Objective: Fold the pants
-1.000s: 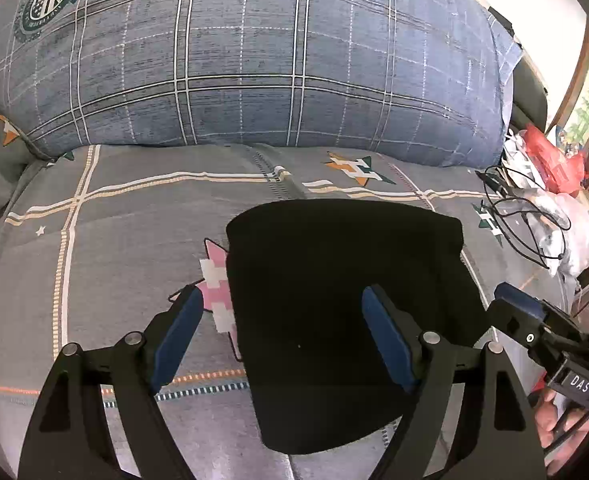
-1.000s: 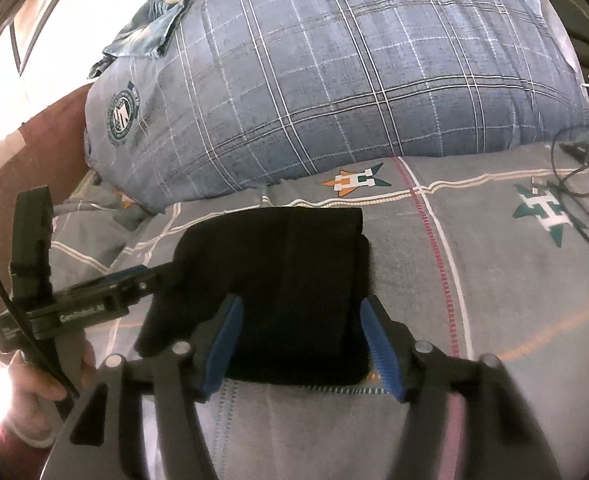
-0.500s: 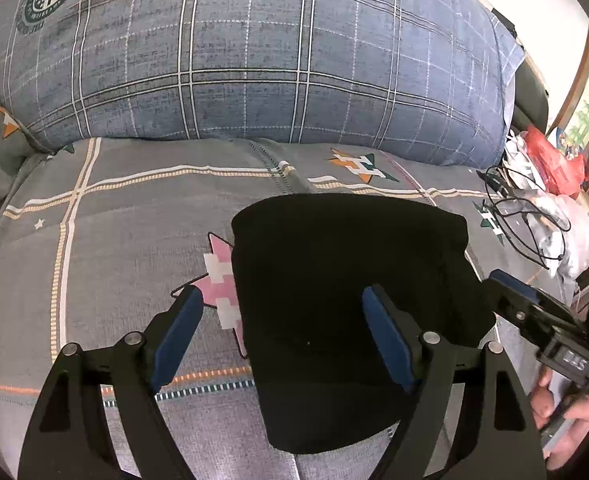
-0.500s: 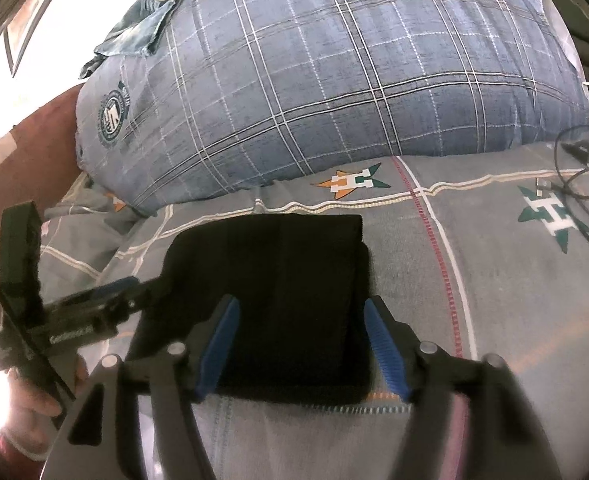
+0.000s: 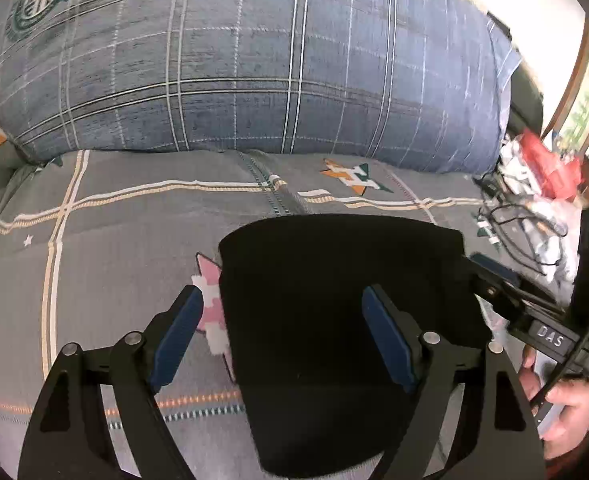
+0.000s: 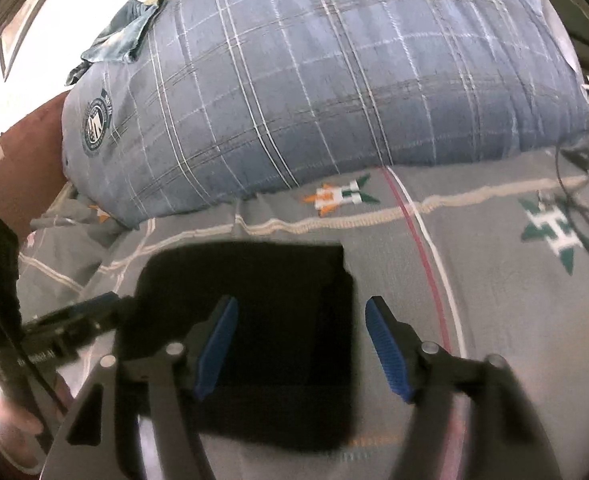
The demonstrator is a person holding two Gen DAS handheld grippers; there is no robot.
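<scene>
Left wrist view: a bed with a grey patterned bedspread fills the lower frame, a large blue plaid pillow lies across 12 o'clock, and a tangle of black cables with red and white clutter sits at 3 o'clock. The black folded pants lie flat on the bedspread at centre. The left gripper has its jaws wide apart, holding nothing, straddling the pants' left edge. The right gripper reaches in from 4 o'clock, its tip at the pants' right edge; whether it touches is unclear.

Right wrist view: the same pillow spans 12 o'clock. The right gripper's jaws stand wide apart above the pants' right part, empty. Compared with half a second ago, this view is blurrier, and the pants appear larger in both views.
</scene>
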